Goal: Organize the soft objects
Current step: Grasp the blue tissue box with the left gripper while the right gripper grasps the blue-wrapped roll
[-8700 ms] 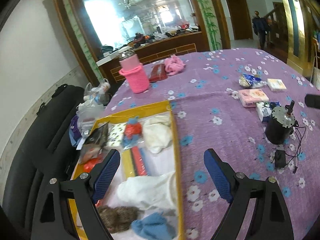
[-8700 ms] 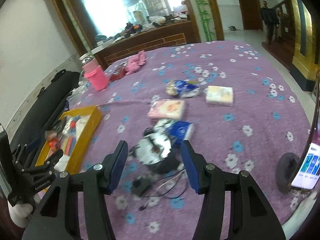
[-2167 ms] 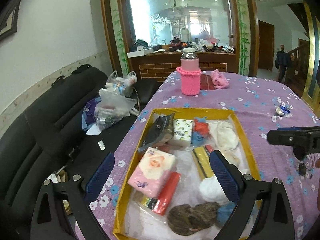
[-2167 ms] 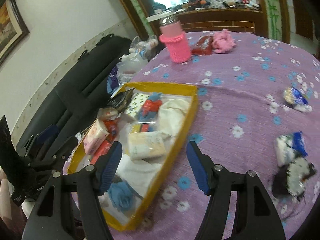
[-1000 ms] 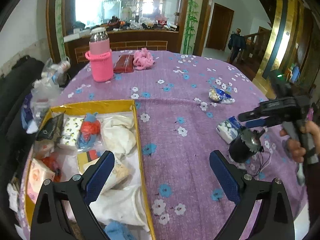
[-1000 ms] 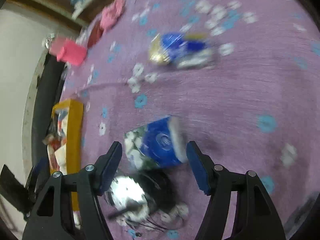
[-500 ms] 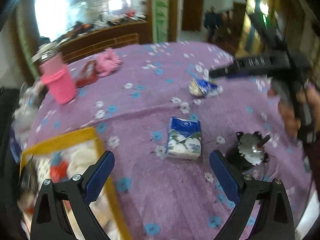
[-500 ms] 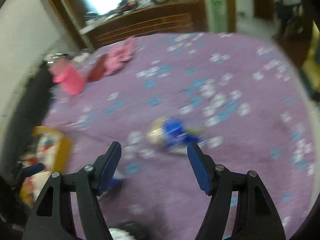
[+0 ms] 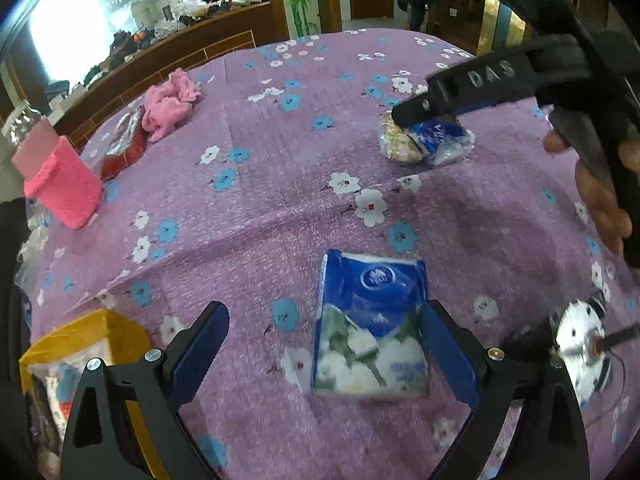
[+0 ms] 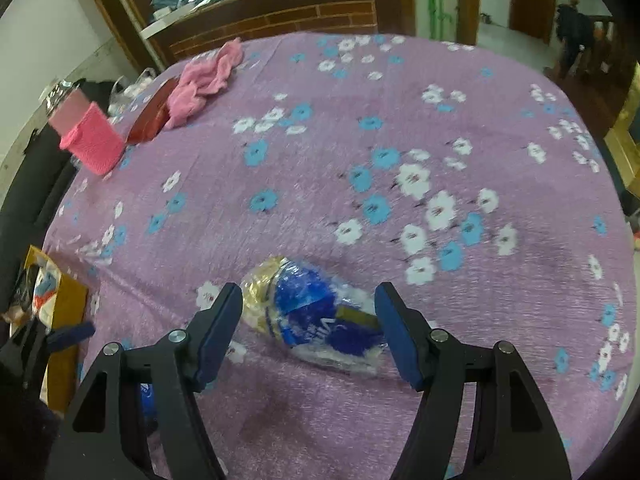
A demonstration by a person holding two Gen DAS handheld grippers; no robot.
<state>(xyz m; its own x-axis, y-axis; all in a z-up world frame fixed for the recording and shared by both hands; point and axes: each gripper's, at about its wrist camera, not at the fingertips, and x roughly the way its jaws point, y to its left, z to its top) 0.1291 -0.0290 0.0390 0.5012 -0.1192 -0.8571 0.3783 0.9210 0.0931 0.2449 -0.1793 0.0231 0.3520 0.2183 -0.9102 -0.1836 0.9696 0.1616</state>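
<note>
- While both grippers were working over the yellow tray two seconds back, they have since swung out over the purple flowered cloth, so sorting moves from dropping off to fetching.
- Nearest the left gripper lies the blue-and-white tissue pack, flat on the cloth, hard against the right-side pad and well clear of the other; the jaws stand wide apart, holding nothing.
- Half a second ago that pack sat farther ahead of the pads, so I judge the left gripper is closing in to take it.
- Only the tray's corner shows now at lower left, with soft items inside; the earlier view shows two more packs lying in it than at the start, so the job looks well along.
- Beside the pack to the right stands one small motor with wires, not a soft thing.
- Farther out, the right gripper straddles the crinkly blue-and-gold packet, jaws spread on either side, not yet pinching; a second ago it hung over the tissue pack instead.
- Count on the cloth: one tissue pack, one packet, so two loose soft items near the grippers.
- At the far edge: one pink cloth, one red pouch, one pink-sleeved bottle.
</note>
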